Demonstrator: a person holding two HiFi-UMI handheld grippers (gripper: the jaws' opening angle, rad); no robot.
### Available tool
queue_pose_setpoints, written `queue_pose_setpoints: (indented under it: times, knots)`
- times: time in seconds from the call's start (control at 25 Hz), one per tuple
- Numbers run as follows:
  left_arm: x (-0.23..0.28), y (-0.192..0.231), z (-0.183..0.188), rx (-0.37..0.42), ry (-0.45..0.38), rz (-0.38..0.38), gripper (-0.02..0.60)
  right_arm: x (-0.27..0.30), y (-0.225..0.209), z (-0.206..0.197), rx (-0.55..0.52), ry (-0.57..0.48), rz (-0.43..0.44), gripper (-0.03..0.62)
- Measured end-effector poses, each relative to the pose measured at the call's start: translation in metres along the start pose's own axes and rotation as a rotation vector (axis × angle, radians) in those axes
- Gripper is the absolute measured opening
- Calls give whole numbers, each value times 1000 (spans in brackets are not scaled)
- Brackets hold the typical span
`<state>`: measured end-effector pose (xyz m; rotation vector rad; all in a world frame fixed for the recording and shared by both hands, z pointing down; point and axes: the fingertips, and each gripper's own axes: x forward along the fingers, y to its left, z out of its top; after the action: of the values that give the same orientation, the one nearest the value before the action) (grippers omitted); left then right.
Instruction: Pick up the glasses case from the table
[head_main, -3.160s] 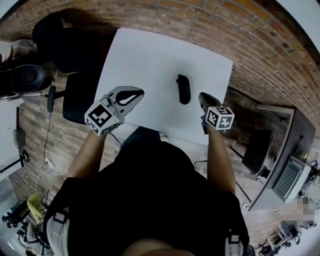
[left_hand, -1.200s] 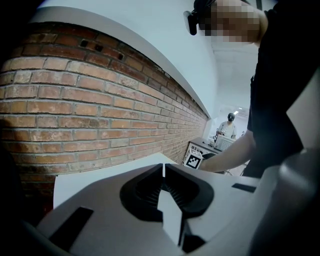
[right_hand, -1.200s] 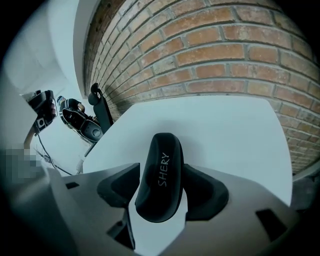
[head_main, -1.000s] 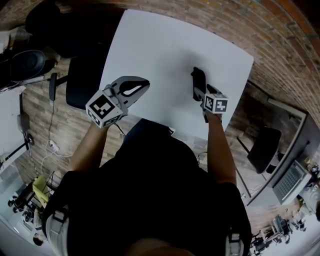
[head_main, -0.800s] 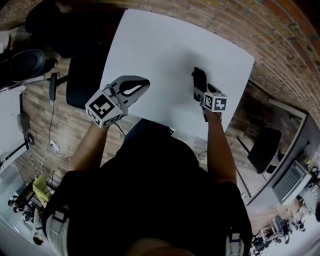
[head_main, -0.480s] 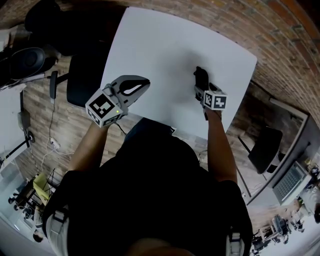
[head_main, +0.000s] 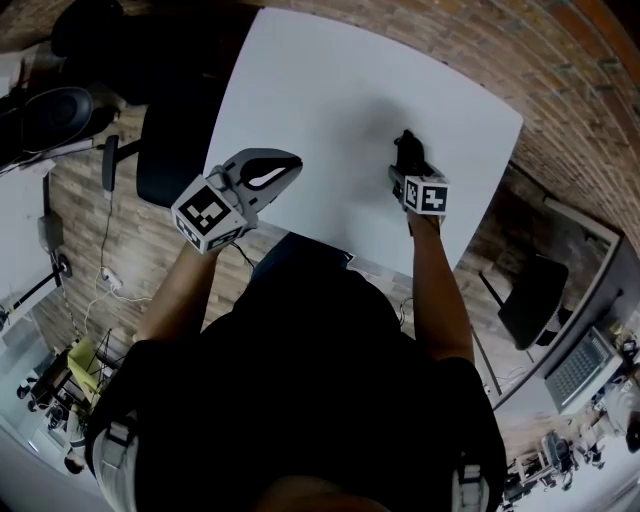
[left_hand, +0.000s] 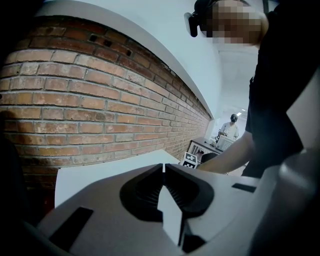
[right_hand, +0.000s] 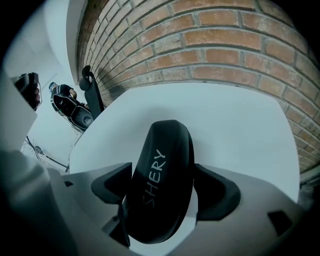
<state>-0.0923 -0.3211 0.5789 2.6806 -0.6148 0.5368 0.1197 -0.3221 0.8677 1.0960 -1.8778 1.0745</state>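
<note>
Right gripper straddling the glasses case, left one parked

Left gripper (head_main: 283, 172) hangs over the white table (head_main: 330, 80) near its 7 o'clock edge, jaws shut on nothing, with the case well off toward its 3 o'clock. The black glasses case (right_hand: 162, 185) lies flat on the table's 4 o'clock side, right at 12 o'clock of the right gripper (right_hand: 161, 192), so that's clearly the closer hand. Its long axis runs 12 to 6 straight between the jaws, which are opening wide on either side, and there's a visible gap on the right.

Matt glasses case (right_hand: 160, 185), smooth table (right_hand: 240, 125)
</note>
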Motion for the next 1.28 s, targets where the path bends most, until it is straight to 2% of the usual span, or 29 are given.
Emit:
queue_pose_setpoints:
  times: [0.72,0.92,1.0,1.28]
  knots:
    - [11,-8,-2,-7,8,-20,21,8,2,0,-28,-6,-101,416]
    - [10,-11,-3,-6,20,-24,21,8,3,2,-31,-7,-105,413]
    - [10,-15,-1,2,20,-23,21,6,1,1,-29,-17,-99,380]
    - [3,-21,9,14,9,-8,21,4,-1,-1,-26,-5,-88,366]
